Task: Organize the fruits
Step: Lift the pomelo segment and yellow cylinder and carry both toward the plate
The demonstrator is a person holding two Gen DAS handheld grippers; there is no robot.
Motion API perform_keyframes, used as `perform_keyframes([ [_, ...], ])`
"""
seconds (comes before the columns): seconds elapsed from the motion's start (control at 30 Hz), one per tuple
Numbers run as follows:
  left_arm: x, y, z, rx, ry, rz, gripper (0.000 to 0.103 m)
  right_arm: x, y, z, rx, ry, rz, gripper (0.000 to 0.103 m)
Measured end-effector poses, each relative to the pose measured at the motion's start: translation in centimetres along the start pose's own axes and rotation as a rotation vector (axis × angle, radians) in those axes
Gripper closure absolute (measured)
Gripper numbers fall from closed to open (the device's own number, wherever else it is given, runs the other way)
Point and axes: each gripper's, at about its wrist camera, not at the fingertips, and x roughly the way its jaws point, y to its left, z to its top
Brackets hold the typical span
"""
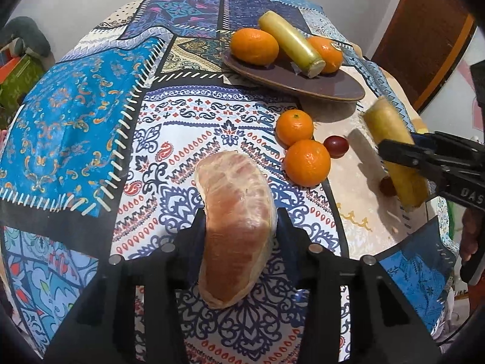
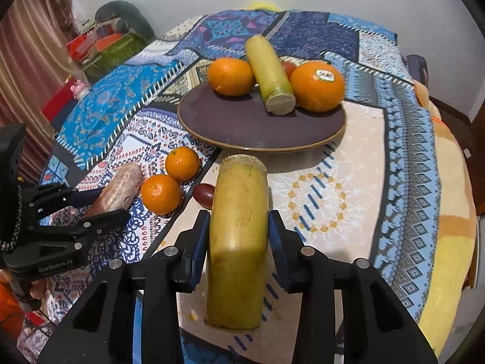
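My left gripper point(image 1: 241, 221) is shut on a peeled pink pomelo segment point(image 1: 236, 212) and holds it above the patterned cloth; it also shows in the right wrist view point(image 2: 121, 192). My right gripper point(image 2: 239, 221) is shut on a yellow sugarcane piece point(image 2: 238, 242), lifted just in front of the brown plate point(image 2: 242, 127). The plate holds two oranges point(image 2: 232, 75) point(image 2: 316, 86), another sugarcane piece point(image 2: 269, 72) and a small red fruit point(image 2: 288, 68). Two mandarins point(image 2: 160, 194) point(image 2: 182, 163) and a red jujube point(image 2: 203, 194) lie on the cloth.
A second red fruit point(image 1: 388, 185) lies on the cloth under the held cane in the left wrist view. The table edge drops off to the right over a yellow blanket point(image 2: 451, 242). Clutter and boxes point(image 2: 103, 45) stand at the far left beyond the table.
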Motion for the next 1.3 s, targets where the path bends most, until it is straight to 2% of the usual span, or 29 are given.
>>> perform_keyframes([
  [0.13,-1.1,-0.1,0.0,0.0,-0.024,-0.001,0.059,-1.5,-0.4,-0.1,0.016,-0.033,0.001,0.069],
  [0.37,-4.7,-1.3,0.7,0.035,-0.121,0.002,0.059,-4.6,-0.7,0.4,0.034,-0.103,-0.005,0.069],
  [0.73,-8.2,-2.9,4.5,0.055,-0.242,-0.02,0.059,-7.5,-0.7,2.4,0.022,-0.207,-0.025,0.069],
  [1.0,-7.7,-3.5,7.7,0.053,-0.28,-0.037,0.059,-6.9,-1.7,4.0,0.018,-0.229,-0.051,0.069],
  [1.3,-4.7,-3.0,11.4,0.036,-0.283,-0.041,0.059,-4.2,-3.1,6.4,0.009,-0.219,-0.085,0.069],
])
